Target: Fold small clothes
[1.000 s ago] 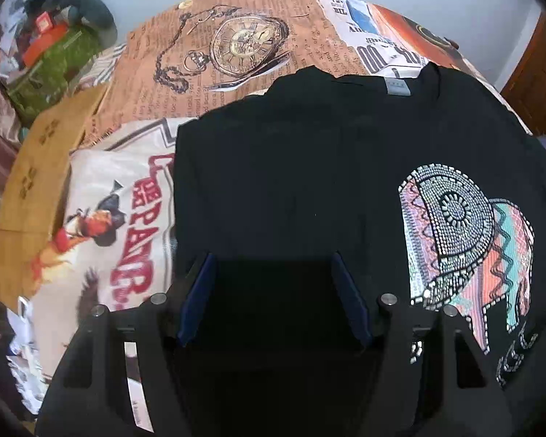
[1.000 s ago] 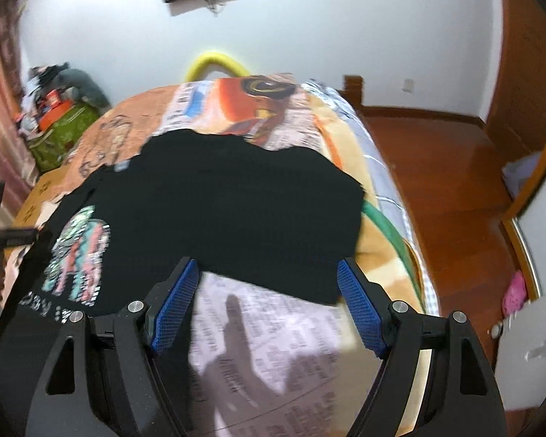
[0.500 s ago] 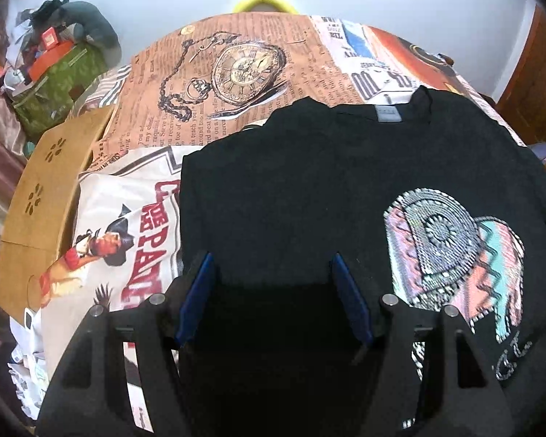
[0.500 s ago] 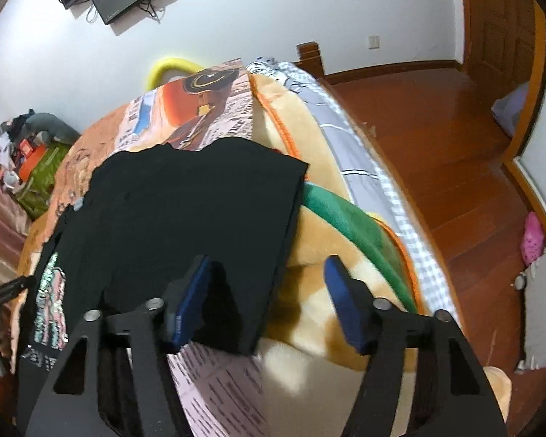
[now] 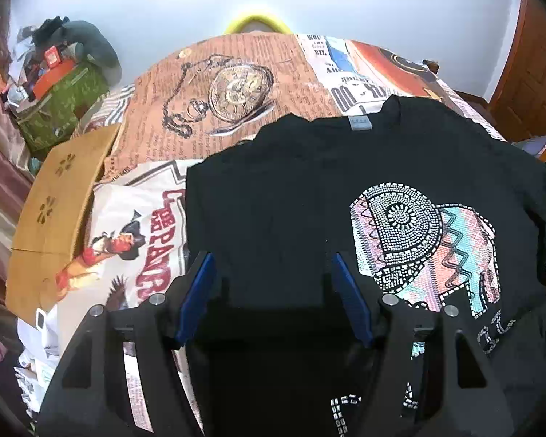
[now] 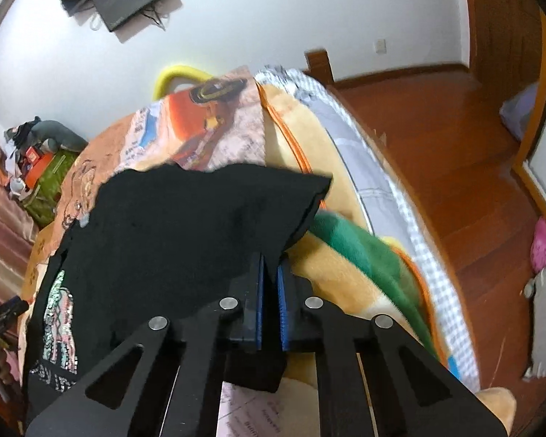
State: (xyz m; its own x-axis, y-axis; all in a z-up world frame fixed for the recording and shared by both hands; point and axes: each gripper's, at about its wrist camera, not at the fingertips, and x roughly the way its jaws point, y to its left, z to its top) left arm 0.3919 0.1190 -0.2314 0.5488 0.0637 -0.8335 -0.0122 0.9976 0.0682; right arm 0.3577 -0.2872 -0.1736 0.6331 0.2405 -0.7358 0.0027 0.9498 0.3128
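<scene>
My left matte-black plastic two-finger gripper (image 5: pixel 271 273) has blue ribbed pads (image 5: pixel 196 293) inside each finger, round silver screw heads (image 5: pixel 155 298) on the knuckles and triangular cut-outs in the arms. My right matte-black gripper (image 6: pixel 271 273) is built alike, with blue pads (image 6: pixel 260 295) and silver screws (image 6: pixel 229 303).

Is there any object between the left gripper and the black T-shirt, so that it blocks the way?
Nothing visible does. The left gripper hangs open directly over the black T-shirt, with only plain black cloth between its fingers. The cardboard box lies off to the side. The right gripper is already shut on the shirt's edge.
</scene>
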